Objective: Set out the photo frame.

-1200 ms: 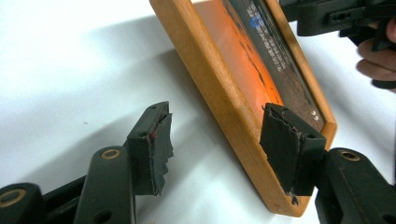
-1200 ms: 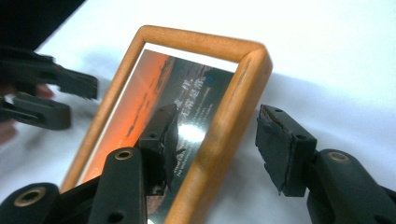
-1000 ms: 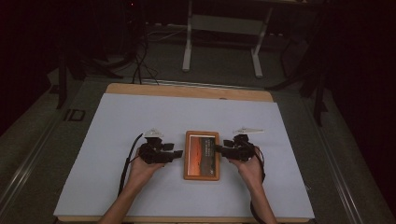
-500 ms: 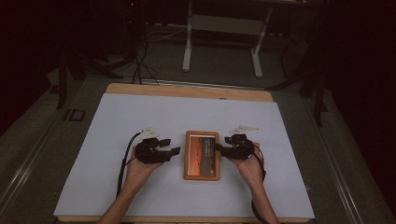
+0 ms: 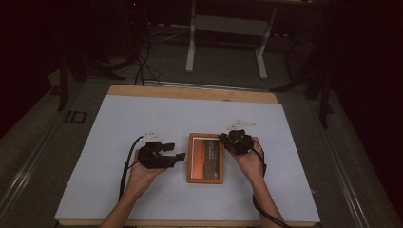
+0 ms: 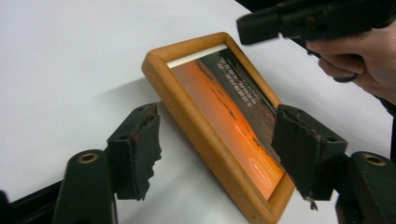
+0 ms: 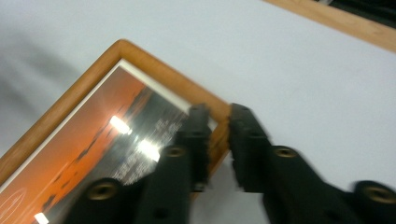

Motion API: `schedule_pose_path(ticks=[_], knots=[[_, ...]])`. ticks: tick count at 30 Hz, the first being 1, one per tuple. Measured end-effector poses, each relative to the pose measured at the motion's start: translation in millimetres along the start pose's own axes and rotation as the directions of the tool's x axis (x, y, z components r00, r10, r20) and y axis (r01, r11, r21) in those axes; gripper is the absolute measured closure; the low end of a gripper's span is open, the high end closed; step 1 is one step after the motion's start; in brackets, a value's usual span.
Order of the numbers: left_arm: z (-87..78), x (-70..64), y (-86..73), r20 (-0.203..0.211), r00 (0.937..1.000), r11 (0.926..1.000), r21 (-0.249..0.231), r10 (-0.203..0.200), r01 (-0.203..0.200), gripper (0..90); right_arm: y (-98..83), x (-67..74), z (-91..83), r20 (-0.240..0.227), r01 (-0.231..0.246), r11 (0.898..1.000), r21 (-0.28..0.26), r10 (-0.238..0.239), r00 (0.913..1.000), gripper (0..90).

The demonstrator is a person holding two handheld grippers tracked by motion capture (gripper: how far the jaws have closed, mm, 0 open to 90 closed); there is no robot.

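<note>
A wooden picture frame point(image 5: 205, 159) holding an orange print lies flat on the white table cover point(image 5: 142, 118). My left gripper point(image 5: 175, 151) sits just left of it and is open. Its jaws have just been opening, and in the left gripper view point(image 6: 219, 154) they stand wide around the frame's point(image 6: 224, 107) near corner without pressing on it. My right gripper point(image 5: 224, 140) is at the frame's far right corner. Its jaws have just been closing, and the right gripper view point(image 7: 219, 135) shows them pinching the wooden rim point(image 7: 154, 74).
The table's wooden edge point(image 5: 190, 92) runs along the far side. Beyond it a metal stand point(image 5: 228, 42) and cables point(image 5: 142, 61) are on the dark floor. White cover stretches to the left, right and far side of the frame.
The right gripper's jaws have closed onto the frame's rim, and that hand has shifted slightly toward the far corner. The left gripper's jaws have spread wider. The frame stays where it was.
</note>
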State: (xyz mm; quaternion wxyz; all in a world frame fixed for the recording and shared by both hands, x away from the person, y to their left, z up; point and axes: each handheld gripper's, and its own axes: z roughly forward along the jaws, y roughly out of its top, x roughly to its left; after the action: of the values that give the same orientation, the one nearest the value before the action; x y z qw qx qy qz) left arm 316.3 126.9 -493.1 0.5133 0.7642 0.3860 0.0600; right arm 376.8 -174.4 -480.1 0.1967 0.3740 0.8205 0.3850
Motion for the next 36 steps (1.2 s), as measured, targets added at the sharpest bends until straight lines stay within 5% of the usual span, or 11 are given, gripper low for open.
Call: schedule_pose_path(ticks=[5, 13, 36], knots=[[1.9, -2.2, 0.5, 0.022, 0.9997, 1.0, 0.003, -0.008, 0.008, 26.2, 6.9, 4.8, 7.8, 0.01, 0.062, 0.998, 0.007, -0.062, 0.998, 89.9], [2.8, -3.3, 0.6, 0.045, 0.9988, 0.9998, 0.002, -0.019, 0.019, 22.5, 6.8, 7.9, 17.5, 0.003, 0.087, 0.996, 0.022, -0.087, 0.9962, 89.9], [-2.3, -4.9, 1.4, 0.001, 1.0, 0.9999, -0.008, 0.008, -0.008, 33.1, -1.8, -5.4, 21.2, 0.01, 0.041, 0.999, 0.035, -0.042, 0.9991, 89.9]])
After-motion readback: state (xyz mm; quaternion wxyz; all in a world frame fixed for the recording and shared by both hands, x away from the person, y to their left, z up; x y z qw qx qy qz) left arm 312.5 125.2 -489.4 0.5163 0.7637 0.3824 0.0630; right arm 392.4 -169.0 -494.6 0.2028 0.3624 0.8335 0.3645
